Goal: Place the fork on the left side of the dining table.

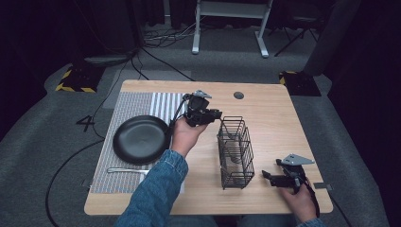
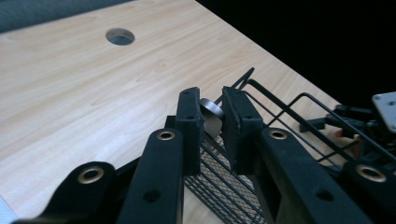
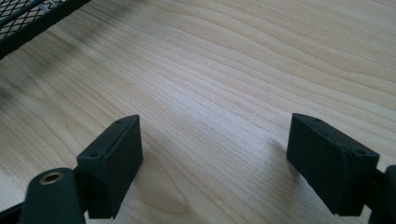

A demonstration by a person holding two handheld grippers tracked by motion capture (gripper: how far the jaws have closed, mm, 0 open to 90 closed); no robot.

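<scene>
My left gripper [image 1: 217, 114] is held above the far end of a black wire basket [image 1: 235, 153] in the middle of the table. In the left gripper view its jaws [image 2: 211, 123] are shut on the flat rounded end of a metal utensil handle [image 2: 211, 113] that rises out of the basket [image 2: 280, 109]. The rest of the utensil is hidden by the jaws and the wires. My right gripper [image 1: 270, 176] rests low on the table to the right of the basket's near end. Its jaws [image 3: 215, 163] stand wide open over bare wood with nothing between them.
A black plate [image 1: 141, 139] lies on a striped placemat [image 1: 127, 106] at the left, with a metal utensil [image 1: 125, 170] just in front of it. A round cable hole [image 1: 239, 95] sits near the table's far edge. The basket's corner [image 3: 28, 18] lies beyond the right jaws.
</scene>
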